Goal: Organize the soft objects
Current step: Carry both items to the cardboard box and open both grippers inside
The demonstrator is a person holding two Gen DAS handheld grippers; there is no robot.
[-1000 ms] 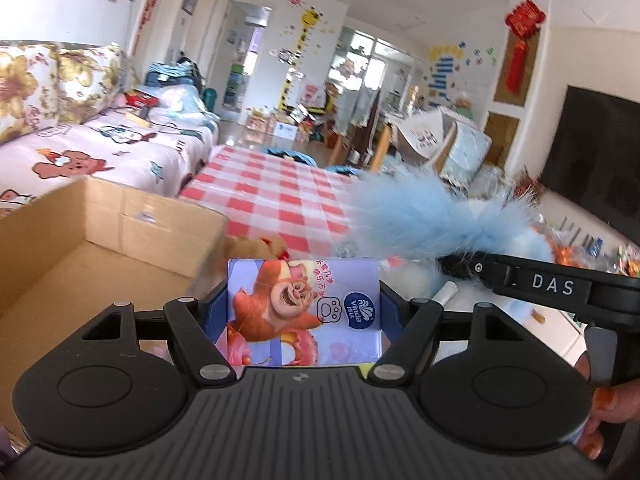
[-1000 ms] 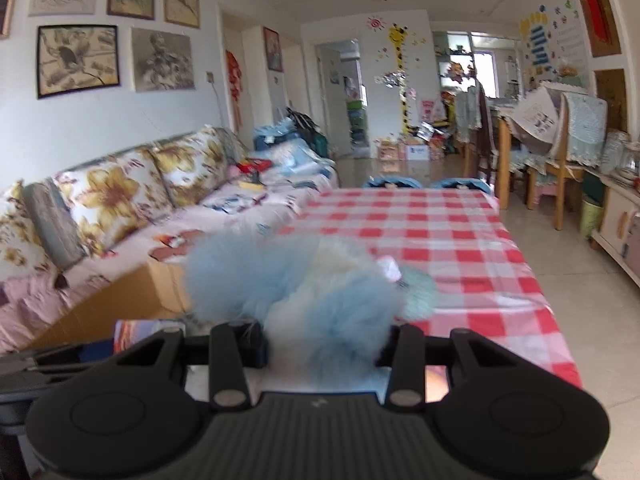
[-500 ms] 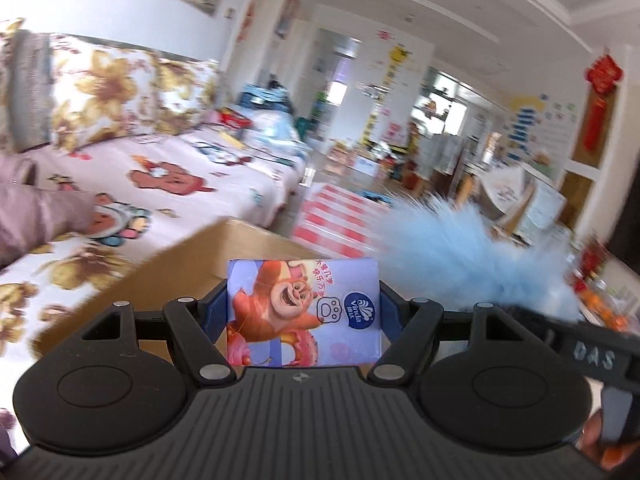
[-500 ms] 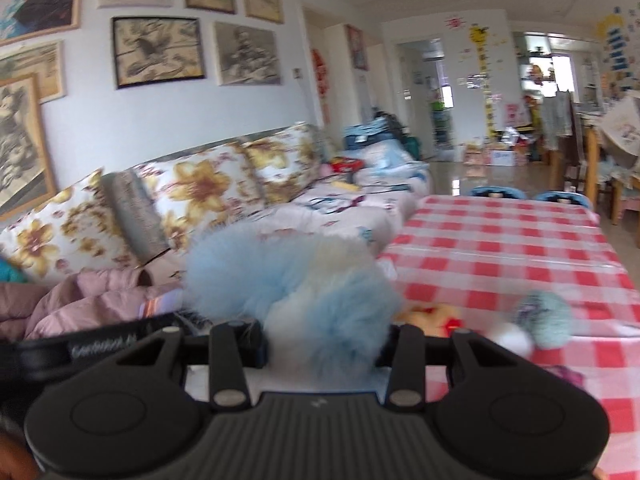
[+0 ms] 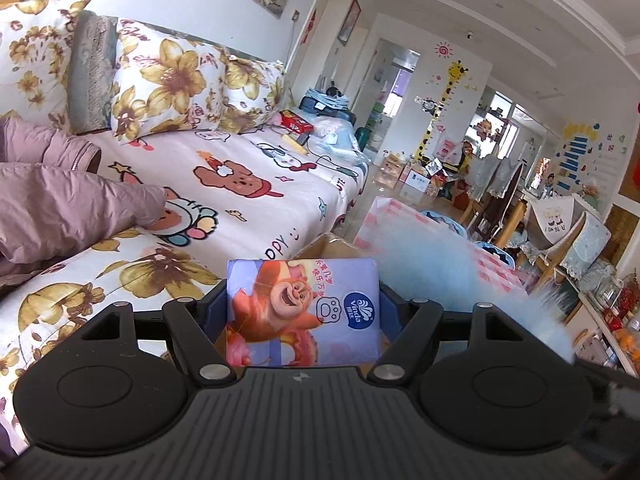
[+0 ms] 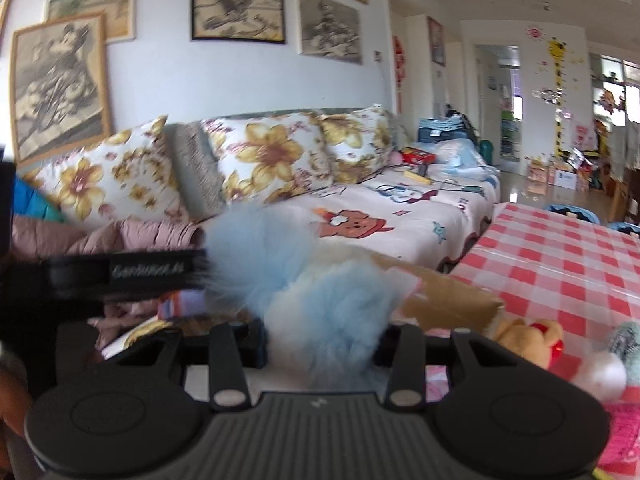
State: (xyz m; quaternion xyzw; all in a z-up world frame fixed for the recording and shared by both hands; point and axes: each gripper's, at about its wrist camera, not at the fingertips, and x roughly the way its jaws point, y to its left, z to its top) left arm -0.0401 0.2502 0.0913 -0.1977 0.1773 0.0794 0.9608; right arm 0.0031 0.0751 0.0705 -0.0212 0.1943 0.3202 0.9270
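Item 1: left tool (image 5: 303,312), clamped on a tissue pack (image 5: 303,312). The pack is a soft rectangular packet in glossy printed film, with a cartoon bear and a blue logo. It is held upright between the jaws, well above the sofa (image 5: 224,184), with the corner of a cardboard box (image 5: 328,246) just behind and below it.

Item 2: right tool (image 6: 320,320), clamped on a fluffy toy (image 6: 320,280). The toy has long pale-blue and white pile and a rounded, shapeless outline, and its fur spills over both jaws. It is held near the box's brown flap (image 6: 444,300), just right of the left tool's arm.

Item 3: remaining soft goods on the checked tabletop (image 6: 560,248), near right. These are a small tan plush (image 6: 528,340), a white ball (image 6: 600,372) and a grey-green pompom (image 6: 628,340).

Risks, as judged:
- Slick film may slide out of the jaws if the grip eases during transfer.
- The pack is compressible, so a tighter squeeze would crease it.
- Fur hides the jaw line, so the right tool may hold only pile and the toy could drop short of the box.
- The two tools sit close together, so a collision or snagged fur is possible over the opening.
- The thin box flap could fold inward if struck.
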